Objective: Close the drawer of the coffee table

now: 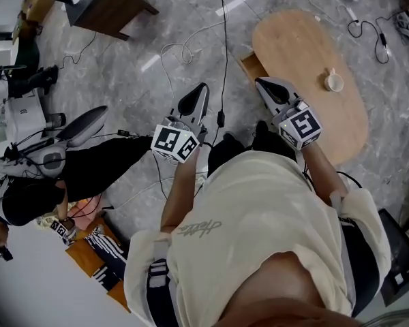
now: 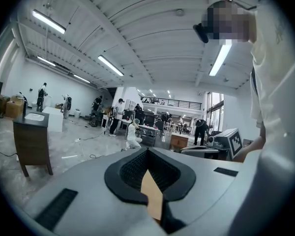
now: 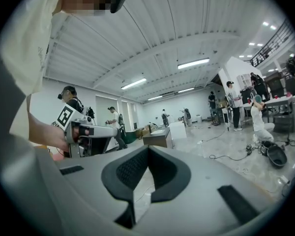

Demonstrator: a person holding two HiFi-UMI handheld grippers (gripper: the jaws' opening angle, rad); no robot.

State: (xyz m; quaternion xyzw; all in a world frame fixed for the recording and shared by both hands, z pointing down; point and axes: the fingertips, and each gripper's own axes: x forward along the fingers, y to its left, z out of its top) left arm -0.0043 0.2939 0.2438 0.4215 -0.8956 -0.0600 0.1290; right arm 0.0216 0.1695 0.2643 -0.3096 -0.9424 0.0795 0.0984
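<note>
An oval wooden coffee table (image 1: 307, 53) stands on the grey marble floor at the upper right of the head view. Its drawer (image 1: 251, 65) juts out open at the table's left edge. My left gripper (image 1: 199, 91) and right gripper (image 1: 267, 84) are both held up in front of the body, pointing outward, neither touching the table. The right one hovers just below the open drawer. In the left gripper view my left gripper (image 2: 148, 152) has its jaws together and empty. In the right gripper view my right gripper (image 3: 148, 150) looks the same, shut on nothing.
A small pale cup (image 1: 334, 82) sits on the tabletop. A dark wooden cabinet (image 1: 112, 4) stands at the upper left. Cables (image 1: 221, 39) trail over the floor between the cabinet and the table. A person in black (image 1: 34, 196) crouches at the left beside equipment.
</note>
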